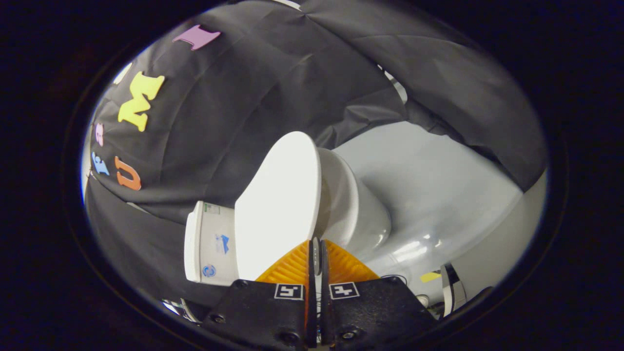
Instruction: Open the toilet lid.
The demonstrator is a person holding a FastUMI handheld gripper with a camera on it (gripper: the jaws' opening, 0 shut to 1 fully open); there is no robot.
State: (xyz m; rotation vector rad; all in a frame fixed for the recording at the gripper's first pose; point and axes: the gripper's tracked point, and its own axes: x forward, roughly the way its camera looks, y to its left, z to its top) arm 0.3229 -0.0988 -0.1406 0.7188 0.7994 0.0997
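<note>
The white toilet stands ahead, seen rolled sideways. Its oval lid (278, 204) is lifted a little off the bowl (358, 214), leaving a narrow wedge-shaped gap between them. The tank (209, 243) sits behind the lid, against the black cloth wall. My gripper (316, 246) is shut, its fingers pressed together with only a thin slit between them. The fingertips sit right at the lid's side rim, by the gap to the bowl. I cannot tell whether they touch the rim or slip under it.
Pale grey floor (438, 195) spreads beyond the bowl. A small yellow scrap (430, 277) and a white-and-black object (451, 287) lie on it near the fingers' right side. Black cloth wall (234, 97) closes in behind and around the toilet.
</note>
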